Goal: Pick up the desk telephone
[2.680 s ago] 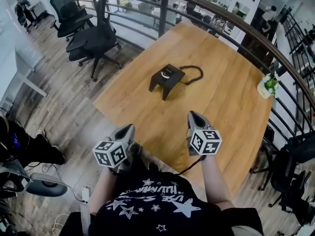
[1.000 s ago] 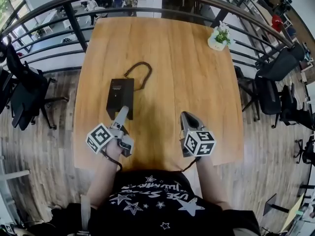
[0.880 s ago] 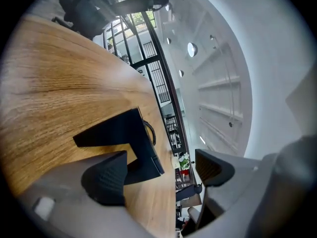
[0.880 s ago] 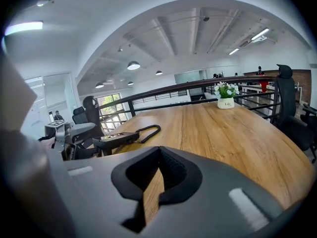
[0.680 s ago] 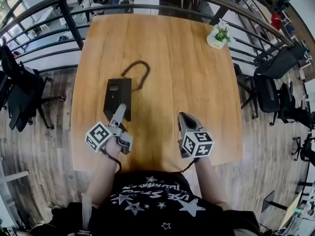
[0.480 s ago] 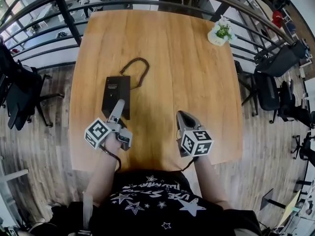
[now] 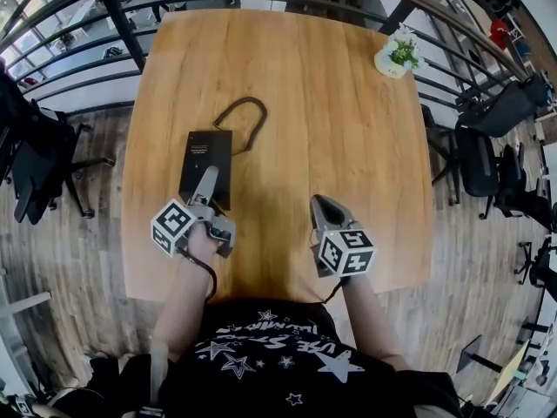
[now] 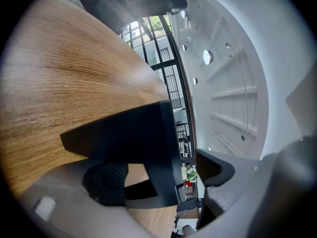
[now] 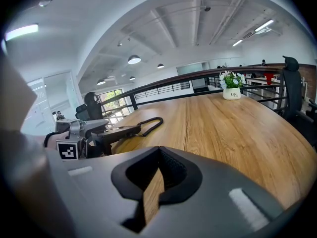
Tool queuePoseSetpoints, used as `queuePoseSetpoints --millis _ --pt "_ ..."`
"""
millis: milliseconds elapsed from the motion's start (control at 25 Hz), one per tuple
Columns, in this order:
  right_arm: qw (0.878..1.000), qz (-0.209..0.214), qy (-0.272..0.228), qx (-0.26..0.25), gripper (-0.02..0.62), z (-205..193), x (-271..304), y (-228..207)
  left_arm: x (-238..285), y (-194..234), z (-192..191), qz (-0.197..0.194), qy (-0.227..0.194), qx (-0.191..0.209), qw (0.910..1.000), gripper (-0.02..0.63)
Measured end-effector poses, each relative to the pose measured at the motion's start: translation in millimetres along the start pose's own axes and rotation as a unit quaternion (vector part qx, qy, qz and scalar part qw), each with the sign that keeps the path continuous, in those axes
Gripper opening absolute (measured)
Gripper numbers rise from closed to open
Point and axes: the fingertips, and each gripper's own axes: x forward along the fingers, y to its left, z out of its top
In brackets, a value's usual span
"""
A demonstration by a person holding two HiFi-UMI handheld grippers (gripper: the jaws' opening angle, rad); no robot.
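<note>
The desk telephone (image 7: 205,157) is a flat black wedge lying on the wooden table (image 7: 348,129), left of centre, with a coiled black cord (image 7: 244,114) looping off its far end. My left gripper (image 7: 207,179) reaches over the phone's near end. In the left gripper view its jaws stand open around the phone's black edge (image 8: 133,133); one pad (image 8: 106,182) lies under it and the other pad (image 8: 212,166) is apart from it. My right gripper (image 7: 325,209) hovers over bare wood to the phone's right, shut with nothing in it. From the right gripper view the phone (image 9: 119,131) shows at the left.
A small white pot with a green plant (image 7: 397,57) stands at the table's far right corner. A dark railing (image 7: 122,24) runs round the far and side edges. Office chairs stand on the floor at left (image 7: 35,168) and right (image 7: 487,142).
The person has come round to the table's near edge. My left gripper has moved forward until its open jaws straddle the phone's near end. The right gripper has barely moved.
</note>
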Motion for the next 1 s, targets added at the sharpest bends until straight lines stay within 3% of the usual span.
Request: queuePoseSetpoints --millis 320,440,560,840,1000 --pt "1.000 0.008 0.003 0.002 0.003 -2 6 -1 6 3 1 0.018 -0.005 -0.003 0.9998 0.431" --pt "1.000 0.010 0.003 0.001 0.003 -3 8 -3 3 6 3 0.030 -0.017 -0.002 0.9994 0.375" --pt "1.000 0.011 0.003 0.002 0.003 -4 7 -4 -1 11 5 0.049 -0.024 -0.003 0.9985 0.279" --pt "1.000 0.016 -0.001 0.002 0.003 0 6 -5 0 8 3 0.063 -0.012 0.004 0.9979 0.222" --pt "1.000 0.016 -0.005 0.001 0.003 1 3 -8 0 8 0 0.052 -0.007 -0.021 0.9984 0.209"
